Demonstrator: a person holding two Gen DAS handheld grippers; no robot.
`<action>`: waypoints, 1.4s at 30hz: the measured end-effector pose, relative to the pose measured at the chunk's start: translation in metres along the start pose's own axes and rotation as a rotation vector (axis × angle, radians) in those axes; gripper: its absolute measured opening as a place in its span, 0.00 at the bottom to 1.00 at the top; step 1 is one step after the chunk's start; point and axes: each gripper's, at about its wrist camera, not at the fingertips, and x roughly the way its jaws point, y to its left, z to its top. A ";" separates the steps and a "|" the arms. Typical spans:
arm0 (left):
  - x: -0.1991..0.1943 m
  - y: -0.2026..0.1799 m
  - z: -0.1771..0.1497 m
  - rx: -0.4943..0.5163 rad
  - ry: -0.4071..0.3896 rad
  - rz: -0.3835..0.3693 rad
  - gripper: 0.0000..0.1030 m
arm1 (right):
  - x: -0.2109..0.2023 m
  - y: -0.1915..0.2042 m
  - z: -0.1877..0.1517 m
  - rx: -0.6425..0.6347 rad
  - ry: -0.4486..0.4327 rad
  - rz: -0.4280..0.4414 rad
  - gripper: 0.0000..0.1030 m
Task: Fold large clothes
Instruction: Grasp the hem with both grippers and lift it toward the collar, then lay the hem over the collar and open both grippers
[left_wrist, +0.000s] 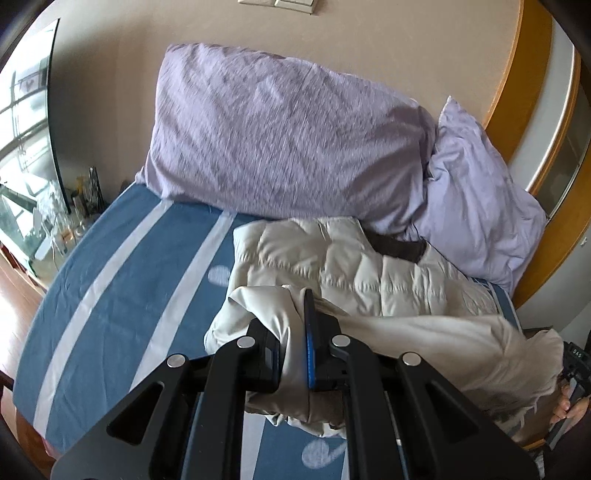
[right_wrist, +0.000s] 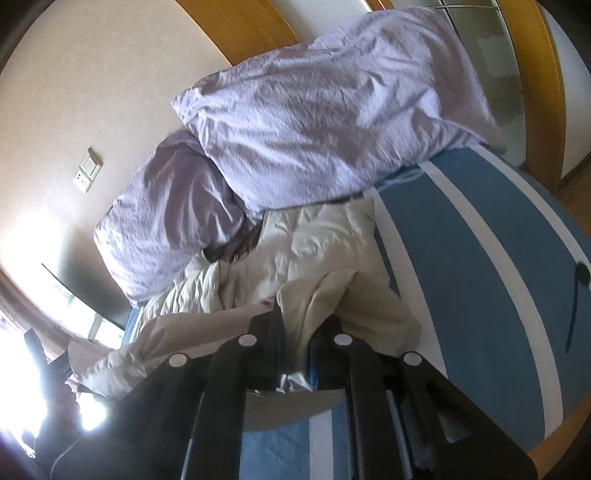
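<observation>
A cream quilted puffer jacket (left_wrist: 343, 266) lies on the blue bed sheet (left_wrist: 122, 295), its dark brown collar lining (left_wrist: 399, 247) towards the pillows. My left gripper (left_wrist: 293, 332) is shut on a bunch of the jacket's lower fabric, held just above the bed. The jacket also shows in the right wrist view (right_wrist: 314, 258). My right gripper (right_wrist: 303, 332) is shut on another fold of the jacket; its fingertips are buried in the fabric. The stretch of jacket between the two grippers hangs loosely.
Two lilac pillows (left_wrist: 280, 133) (left_wrist: 476, 199) lean against the beige wall at the bed's head. A wooden door frame (left_wrist: 532, 74) stands to the right. A low table with glassware (left_wrist: 62, 221) and a window are to the left. A dark cable (right_wrist: 576, 306) lies on the sheet.
</observation>
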 end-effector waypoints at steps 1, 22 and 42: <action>0.004 -0.001 0.005 0.000 -0.001 0.003 0.08 | 0.005 0.002 0.005 -0.001 -0.001 0.000 0.10; 0.119 -0.014 0.085 -0.095 0.044 0.117 0.08 | 0.141 0.001 0.103 -0.003 0.077 -0.094 0.11; 0.226 0.000 0.098 -0.223 0.259 0.224 0.31 | 0.234 -0.029 0.116 0.106 0.236 -0.181 0.34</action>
